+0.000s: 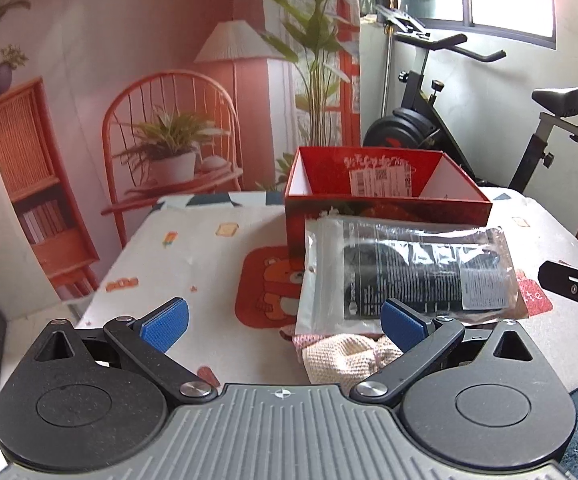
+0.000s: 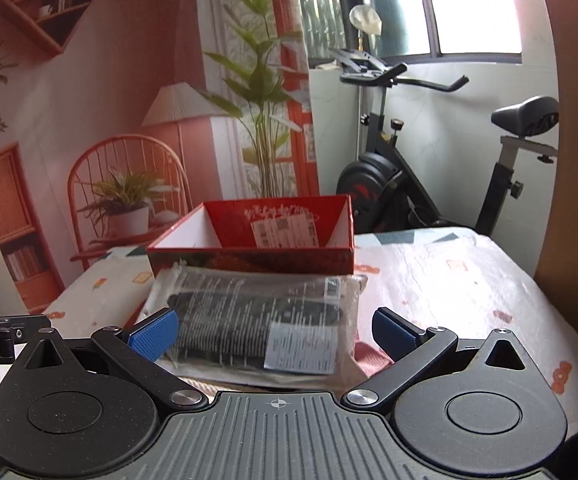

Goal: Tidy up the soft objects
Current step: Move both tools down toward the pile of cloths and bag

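Table (image 1: pixel 193 240) with a printed cloth carries a red box (image 1: pixel 385 216), open at the top, near its far side. Just in front of the box lies a clear plastic bag (image 1: pixel 405 272) with something dark and folded inside; its far edge leans against the box wall. Under the near edge of the bag a pink and cream knitted cloth (image 1: pixel 345 356) sticks out, perhaps a sock or a towel. Left gripper (image 1: pixel 285 322) and right gripper (image 2: pixel 275 326) both have their jaws spread wide and hold nothing, near the bag.
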Action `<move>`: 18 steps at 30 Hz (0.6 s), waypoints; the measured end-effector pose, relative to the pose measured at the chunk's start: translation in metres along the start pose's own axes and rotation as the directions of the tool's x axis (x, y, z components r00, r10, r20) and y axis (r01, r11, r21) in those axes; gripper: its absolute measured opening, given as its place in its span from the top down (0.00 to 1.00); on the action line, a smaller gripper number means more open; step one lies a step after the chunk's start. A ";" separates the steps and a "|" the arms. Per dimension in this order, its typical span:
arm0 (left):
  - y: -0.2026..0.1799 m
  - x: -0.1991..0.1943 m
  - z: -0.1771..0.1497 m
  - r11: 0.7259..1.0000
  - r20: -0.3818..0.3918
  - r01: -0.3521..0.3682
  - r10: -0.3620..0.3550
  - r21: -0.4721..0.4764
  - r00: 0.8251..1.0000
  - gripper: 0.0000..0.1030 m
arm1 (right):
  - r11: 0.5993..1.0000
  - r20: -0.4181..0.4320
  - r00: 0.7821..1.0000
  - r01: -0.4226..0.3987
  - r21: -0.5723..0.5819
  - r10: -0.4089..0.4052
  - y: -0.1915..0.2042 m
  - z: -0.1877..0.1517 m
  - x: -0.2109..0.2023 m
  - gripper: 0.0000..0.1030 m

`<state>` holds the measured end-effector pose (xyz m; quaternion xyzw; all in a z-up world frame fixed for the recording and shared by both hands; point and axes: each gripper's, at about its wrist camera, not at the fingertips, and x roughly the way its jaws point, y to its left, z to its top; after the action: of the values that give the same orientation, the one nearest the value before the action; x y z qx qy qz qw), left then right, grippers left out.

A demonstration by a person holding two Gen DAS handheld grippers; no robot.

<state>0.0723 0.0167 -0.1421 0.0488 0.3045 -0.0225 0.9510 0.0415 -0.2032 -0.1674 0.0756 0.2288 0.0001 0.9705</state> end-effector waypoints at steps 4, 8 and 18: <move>0.006 0.023 -0.014 0.999 -0.071 0.022 -0.023 -0.024 0.997 0.00 | 0.999 -0.055 0.998 0.042 0.013 -0.041 -0.001 -0.019 0.020 0.00; 0.005 0.037 -0.025 0.998 -0.111 0.057 -0.060 -0.027 0.992 0.00 | 0.999 -0.115 0.993 0.033 -0.007 -0.033 -0.002 -0.039 0.034 0.02; 0.014 0.077 -0.045 0.977 -0.168 0.144 -0.170 -0.156 0.971 0.31 | 0.999 -0.209 0.977 0.031 0.004 -0.030 -0.011 -0.061 0.065 0.24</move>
<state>0.1103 0.0343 -0.2224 -0.0416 0.3932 -0.0716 0.9157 0.0727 -0.2026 -0.2518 0.0753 0.3306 -0.0078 0.9407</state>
